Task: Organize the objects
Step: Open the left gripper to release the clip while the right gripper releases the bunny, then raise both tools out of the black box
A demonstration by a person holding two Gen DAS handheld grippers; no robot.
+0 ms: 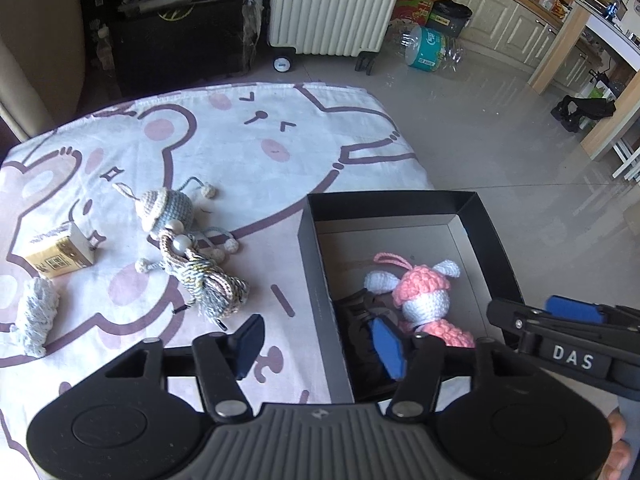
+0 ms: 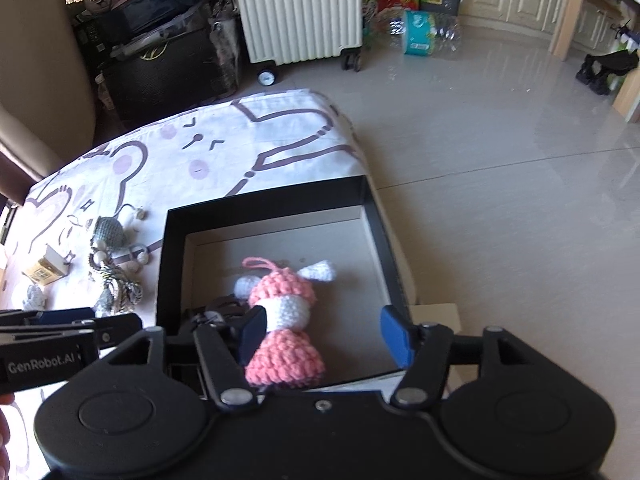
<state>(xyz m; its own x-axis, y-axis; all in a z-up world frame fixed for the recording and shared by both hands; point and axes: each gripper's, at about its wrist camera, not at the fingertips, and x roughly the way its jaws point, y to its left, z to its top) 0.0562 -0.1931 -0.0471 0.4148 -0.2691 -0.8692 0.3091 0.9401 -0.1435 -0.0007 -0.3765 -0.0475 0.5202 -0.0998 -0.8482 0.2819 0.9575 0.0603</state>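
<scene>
Your table's cartoon-print cloth (image 1: 248, 152) is cut off at the left edge. One black box (image 1: 320, 280) sits at its right corner, its near wall hidden behind your grippers. Inside lies one pink crochet doll (image 2: 284, 320), plus a dark item (image 1: 356, 320) too shadowed to identify. On the cloth you have four loose things: one grey crochet doll (image 1: 172, 208), one braided cord bundle (image 1: 212, 288), one white yarn piece (image 1: 34, 316), one small carton (image 1: 60, 252). Your left gripper (image 1: 318, 344) and right gripper (image 2: 326, 336) both hang spread and empty, the right over the pink doll.
</scene>
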